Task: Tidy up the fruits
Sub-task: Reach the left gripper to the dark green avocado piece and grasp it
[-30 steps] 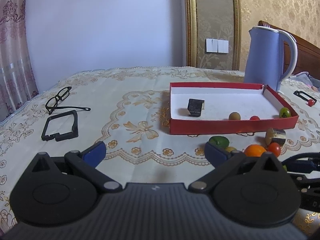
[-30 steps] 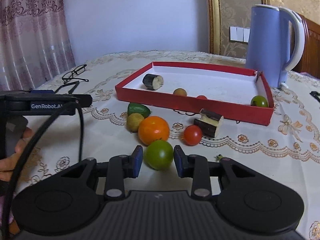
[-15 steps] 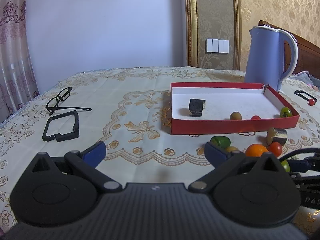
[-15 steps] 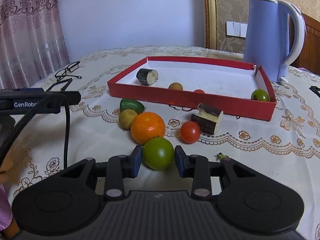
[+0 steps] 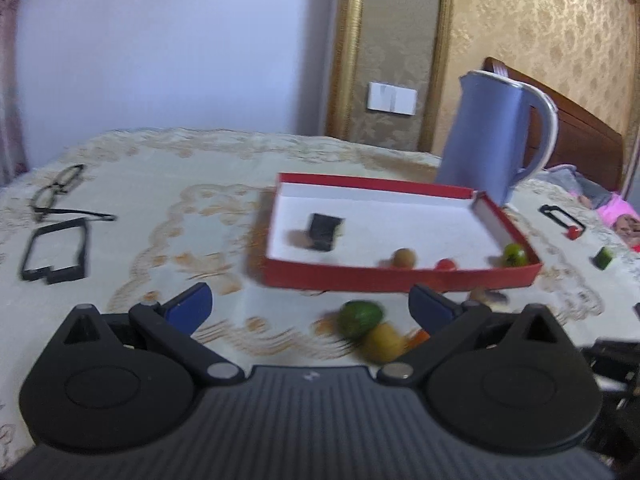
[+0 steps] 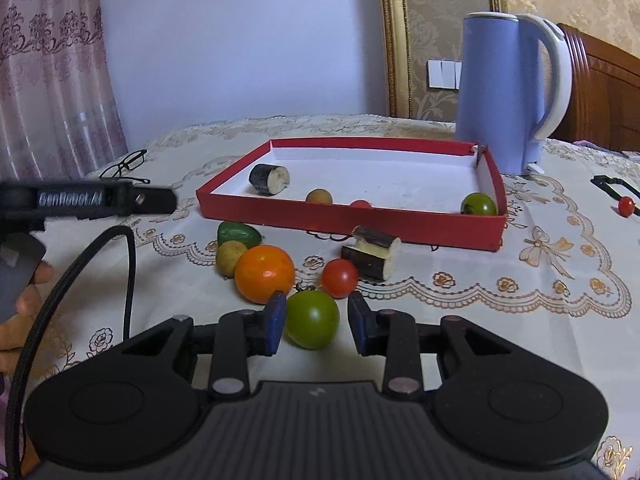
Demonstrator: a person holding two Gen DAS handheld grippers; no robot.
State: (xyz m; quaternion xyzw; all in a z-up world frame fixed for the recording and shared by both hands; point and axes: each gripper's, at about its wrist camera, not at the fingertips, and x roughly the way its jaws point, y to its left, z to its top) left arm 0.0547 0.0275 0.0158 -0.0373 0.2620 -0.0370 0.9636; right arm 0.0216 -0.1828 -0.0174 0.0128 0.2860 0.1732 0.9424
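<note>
A red tray with a white floor holds an eggplant piece, a brown fruit, a red tomato and a green tomato. In front of it lie an avocado, a yellow fruit, an orange, a red tomato and an eggplant piece. My right gripper stands around a green tomato, jaws close beside it, a small gap at the right pad. My left gripper is open and empty above the cloth, left of the avocado.
A blue kettle stands behind the tray's right corner. Glasses and a black frame lie at the left. A small red tomato and a black clip lie at the right. A green piece lies far right.
The left gripper has swung right and forward, so the avocado and yellow fruit now show between its fingers. The right gripper has moved nearer the tray, its jaws still around the green tomato.
</note>
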